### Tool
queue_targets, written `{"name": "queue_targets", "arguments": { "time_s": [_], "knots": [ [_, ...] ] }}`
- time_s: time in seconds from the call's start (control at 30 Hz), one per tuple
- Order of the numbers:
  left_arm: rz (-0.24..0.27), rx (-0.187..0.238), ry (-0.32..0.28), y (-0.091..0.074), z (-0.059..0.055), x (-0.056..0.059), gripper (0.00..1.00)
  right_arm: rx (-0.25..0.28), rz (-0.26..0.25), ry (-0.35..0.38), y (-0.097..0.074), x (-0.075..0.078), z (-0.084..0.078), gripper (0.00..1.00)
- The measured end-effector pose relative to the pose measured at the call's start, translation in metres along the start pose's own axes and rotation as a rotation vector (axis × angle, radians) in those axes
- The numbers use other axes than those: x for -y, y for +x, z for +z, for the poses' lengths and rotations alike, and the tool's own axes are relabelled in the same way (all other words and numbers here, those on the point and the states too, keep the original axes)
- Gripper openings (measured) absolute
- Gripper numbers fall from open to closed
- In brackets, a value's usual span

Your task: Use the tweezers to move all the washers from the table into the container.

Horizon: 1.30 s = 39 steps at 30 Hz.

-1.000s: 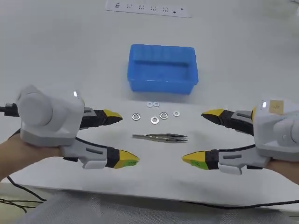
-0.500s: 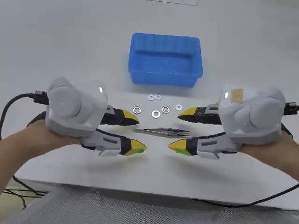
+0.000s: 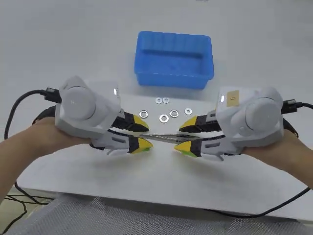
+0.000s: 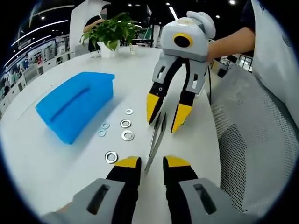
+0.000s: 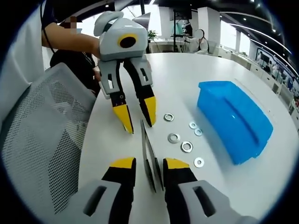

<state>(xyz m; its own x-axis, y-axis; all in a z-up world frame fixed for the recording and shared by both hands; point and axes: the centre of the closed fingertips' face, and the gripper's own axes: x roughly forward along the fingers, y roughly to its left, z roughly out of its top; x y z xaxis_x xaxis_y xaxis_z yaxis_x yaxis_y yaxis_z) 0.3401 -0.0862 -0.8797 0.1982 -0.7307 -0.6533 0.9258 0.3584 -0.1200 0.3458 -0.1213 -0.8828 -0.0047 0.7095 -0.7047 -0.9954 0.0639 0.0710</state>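
**Near edge.** Two hands hold the grippers over the front of the white table [image 3: 161, 181]. A grey mesh surface [image 3: 122, 218] shows below the table's edge in the head view.

**Grippers.** The left gripper [image 3: 142, 133] and right gripper [image 3: 185, 135] face each other tip to tip. Both have white bodies and black jaws with yellow tips. Each gripper's jaws are spread, one on either side of an end of the tweezers, and are not pressed onto them. Whether any jaw touches the metal cannot be told. The left gripper view shows its own jaws [image 4: 152, 163] apart, with the right gripper [image 4: 167, 116] opposite. The right gripper view shows its own jaws [image 5: 149, 164] apart, with the left gripper [image 5: 137, 116] opposite.

**Tweezers.** The tweezers [image 3: 164, 138] are a slim, silver-grey metal pair lying flat on the table between the two grippers. In the right gripper view, the tweezers [image 5: 148, 154] show two blades slightly apart at the near end and narrow to a point toward the left gripper. In the left gripper view, the tweezers [image 4: 156, 140] run from the gap between its jaws to the opposite gripper.

**Washers.** Six small, flat, silver washers [image 3: 164, 117] lie loosely scattered on the table just beyond the tweezers. None of the washers [image 4: 127, 135] [image 5: 174, 137] touches the tweezers.

**Container.** The container [image 3: 171, 78] is a blue, rectangular, open-topped plastic tray. It stands on the table beyond the washers and apart from them.
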Motion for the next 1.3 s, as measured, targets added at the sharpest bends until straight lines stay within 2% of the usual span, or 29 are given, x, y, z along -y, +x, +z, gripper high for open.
{"name": "queue_targets", "arguments": {
  "time_s": [0.17,0.23,0.33,0.37,0.53,0.6,0.8,0.93,1.07,1.17,1.3],
  "knots": [
    [-0.012,-0.025,0.040,0.0003,-0.0015,-0.0028,0.17,-0.016,0.006,-0.015,0.0027,0.0006,-0.0002,0.22],
    [-0.020,-0.049,0.083,-0.0001,-0.0036,-0.0033,0.14,-0.034,0.011,-0.035,0.0044,-0.0001,-0.0027,0.21],
    [-0.030,-0.079,0.169,-0.0001,-0.0048,-0.0028,0.13,-0.034,0.012,-0.047,0.0039,-0.0003,-0.0023,0.19],
    [-0.028,-0.084,0.179,0.0003,-0.0049,-0.0027,0.12,-0.037,0.011,-0.059,0.0043,0.0005,-0.0023,0.19],
    [-0.024,-0.084,0.215,0.0008,-0.0050,-0.0037,0.09,-0.068,0.007,-0.131,0.0051,-0.0008,-0.0035,0.18],
    [-0.037,-0.073,0.241,0.0024,-0.0033,-0.0011,0.07,-0.079,0.009,-0.158,0.0052,-0.0015,-0.0042,0.16],
    [-0.041,-0.065,0.220,0.0028,-0.0035,-0.0014,0.06,-0.102,0.029,-0.212,0.0062,-0.0020,-0.0044,0.12],
    [-0.038,-0.083,0.213,0.0032,-0.0032,-0.0020,0.06,-0.123,0.032,-0.230,0.0067,-0.0023,-0.0047,0.11],
    [-0.047,-0.110,0.160,0.0030,-0.0037,-0.0020,0.06,-0.131,0.033,-0.238,0.0066,-0.0016,-0.0051,0.11],
    [-0.053,-0.113,0.161,0.0027,-0.0045,-0.0005,0.05,-0.142,0.021,-0.266,0.0054,0.0014,-0.0053,0.13],
    [-0.055,-0.128,0.185,0.0024,-0.0050,0.0001,0.05,-0.155,0.031,-0.265,0.0032,0.0012,-0.0078,0.14]
  ]
}}
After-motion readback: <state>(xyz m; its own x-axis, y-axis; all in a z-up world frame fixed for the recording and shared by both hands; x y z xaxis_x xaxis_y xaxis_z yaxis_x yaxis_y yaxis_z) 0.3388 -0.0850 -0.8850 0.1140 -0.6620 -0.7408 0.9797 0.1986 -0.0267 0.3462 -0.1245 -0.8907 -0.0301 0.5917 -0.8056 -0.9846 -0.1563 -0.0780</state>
